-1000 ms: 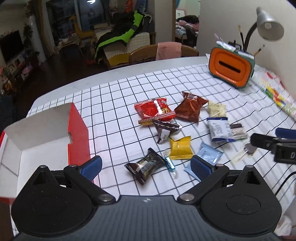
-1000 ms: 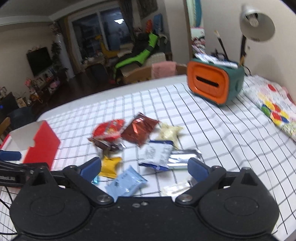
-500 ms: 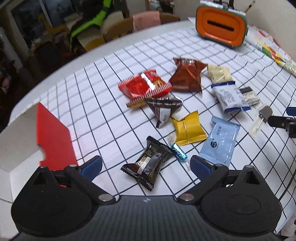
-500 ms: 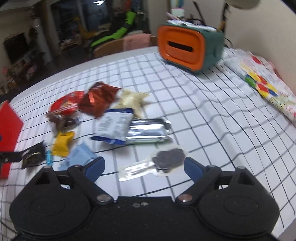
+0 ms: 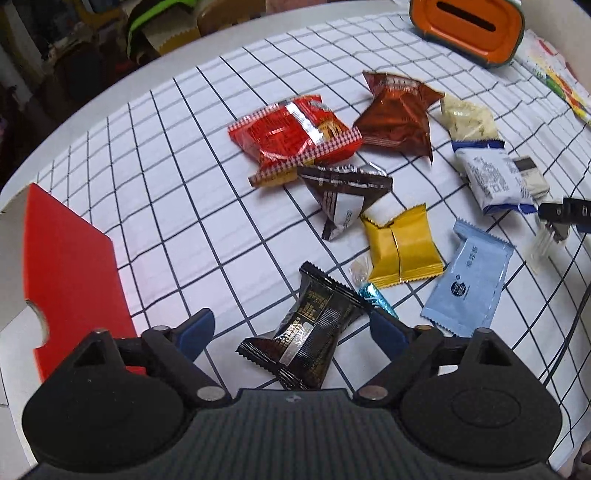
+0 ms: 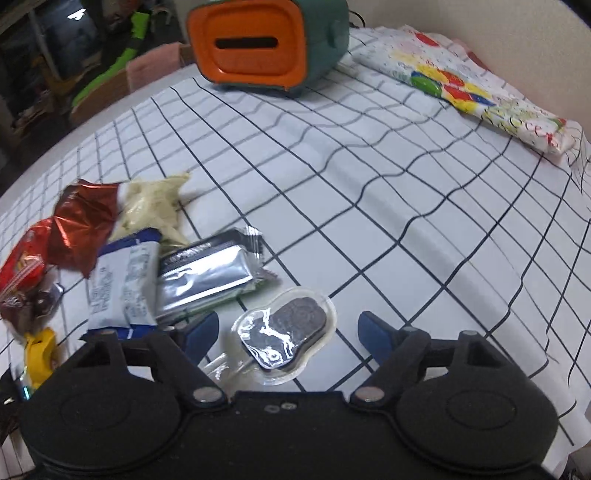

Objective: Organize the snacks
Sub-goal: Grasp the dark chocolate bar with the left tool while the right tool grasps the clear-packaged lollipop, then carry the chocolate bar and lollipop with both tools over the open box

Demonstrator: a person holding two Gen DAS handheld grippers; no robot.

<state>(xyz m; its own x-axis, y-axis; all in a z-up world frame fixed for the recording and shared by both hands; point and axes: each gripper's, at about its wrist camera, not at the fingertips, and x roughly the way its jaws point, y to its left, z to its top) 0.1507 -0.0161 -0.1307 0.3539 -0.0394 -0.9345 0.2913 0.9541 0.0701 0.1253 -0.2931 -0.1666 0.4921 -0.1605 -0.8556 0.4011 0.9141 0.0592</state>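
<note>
Orange box (image 5: 467, 27): top cut off by frame edge; black packet (image 5: 306, 332) lower end, well nearer: hidden behind gripper body

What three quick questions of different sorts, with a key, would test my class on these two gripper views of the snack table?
1. True or false: the left gripper is clamped shut on the black snack packet.
2. Multiple choice: what lies between the right gripper's fingers? A) a yellow packet B) a clear packet with a dark cookie C) a red box
3. Fill in: the silver packet lies beside the white and ____ packet.

Key:
1. False: its jaws have just been closing but stand apart around the packet.
2. B; those jaws have also been closing and do not touch it yet.
3. blue
</note>
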